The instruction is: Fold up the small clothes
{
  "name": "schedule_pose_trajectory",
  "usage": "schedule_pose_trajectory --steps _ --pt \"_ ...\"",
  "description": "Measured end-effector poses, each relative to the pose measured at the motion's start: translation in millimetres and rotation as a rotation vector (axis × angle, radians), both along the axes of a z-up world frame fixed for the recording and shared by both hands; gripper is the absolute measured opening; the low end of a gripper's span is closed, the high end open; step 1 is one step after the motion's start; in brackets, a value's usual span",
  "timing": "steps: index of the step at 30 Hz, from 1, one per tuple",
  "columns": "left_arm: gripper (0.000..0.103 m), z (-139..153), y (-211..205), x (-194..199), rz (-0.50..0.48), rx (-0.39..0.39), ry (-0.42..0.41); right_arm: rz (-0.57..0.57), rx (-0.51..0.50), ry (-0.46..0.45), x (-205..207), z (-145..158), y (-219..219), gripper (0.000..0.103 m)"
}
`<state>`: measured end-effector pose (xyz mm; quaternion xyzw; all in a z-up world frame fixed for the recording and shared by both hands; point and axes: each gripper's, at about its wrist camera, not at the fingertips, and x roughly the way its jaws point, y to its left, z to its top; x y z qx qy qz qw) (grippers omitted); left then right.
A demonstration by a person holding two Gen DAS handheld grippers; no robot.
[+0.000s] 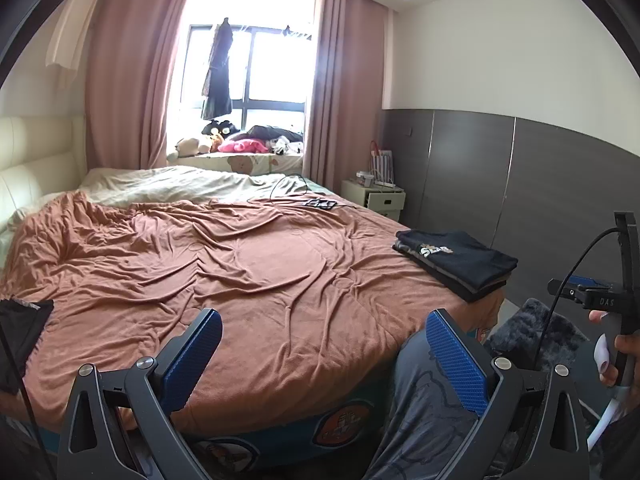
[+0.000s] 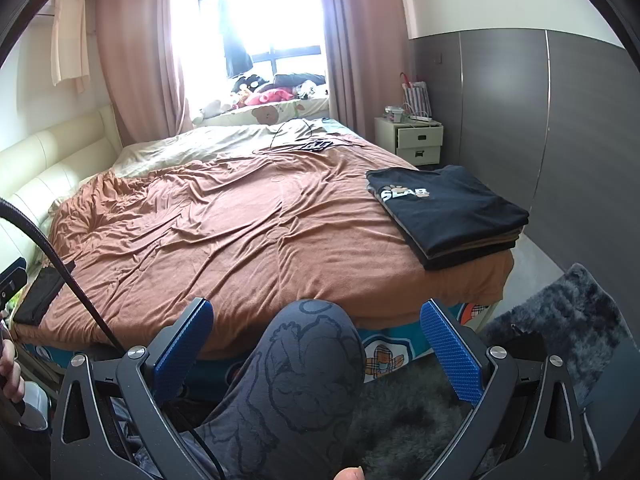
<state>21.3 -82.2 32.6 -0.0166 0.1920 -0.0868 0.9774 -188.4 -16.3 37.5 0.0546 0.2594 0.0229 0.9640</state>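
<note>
Folded clothes (image 2: 448,212) well beyond gaping right gripper (image 2: 318,344)

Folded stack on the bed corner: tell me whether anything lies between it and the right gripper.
Nothing visible on the brown blanket blocks it. The right gripper is open and empty, the person's knee sits between its fingers, and the folded stack lies ahead to the right.

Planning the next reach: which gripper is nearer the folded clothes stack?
Right. The right gripper sits nearer the folded clothes stack; the left gripper is farther along the bed's foot edge.
</note>
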Motion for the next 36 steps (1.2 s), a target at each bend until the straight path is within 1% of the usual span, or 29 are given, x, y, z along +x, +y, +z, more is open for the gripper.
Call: schedule_pose_trajectory --steps 36 --pt "0.103 -3.2 -0.7 -4.7 -0.001 0.003 -0.002 -0.006 0.015 0.015 -0.3 -4.0 2.1 0.103"
